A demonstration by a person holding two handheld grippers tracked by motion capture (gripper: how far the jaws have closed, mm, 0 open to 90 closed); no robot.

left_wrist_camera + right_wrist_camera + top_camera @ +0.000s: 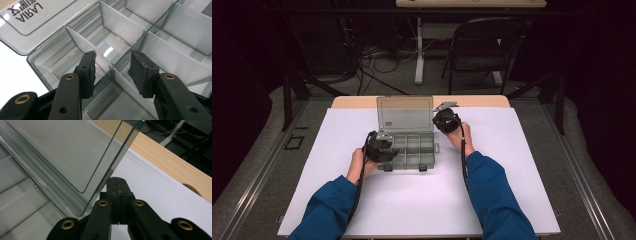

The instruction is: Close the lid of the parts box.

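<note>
- So the clear plastic organizer box (pixel 412 150) sits mid-bench on the white sheet (pixel 522 200), and its lid (pixel 405 113) is already swung up and standing about upright at the back. Opening looks basically done to me.
- The compartments I can see are all empty, so whatever comes next (loading it, pulling a divider, or shutting it again) hasn't started as far as I can tell.
- Left gripper (pixel 112 72): jaws partway open, holding nothing. They hang just above the box's front-left compartments, with a thin divider wall (pixel 125 85) running right between the two pads. No contact that I can make out.
- Right gripper (pixel 117 192): jaws pressed flat together, nothing pinched between them. It's parked just beside the lid's right edge, near the hinge corner, over the white sheet. Close enough that it could be propping the lid up, but I can't tell if it's actually touching.
</note>
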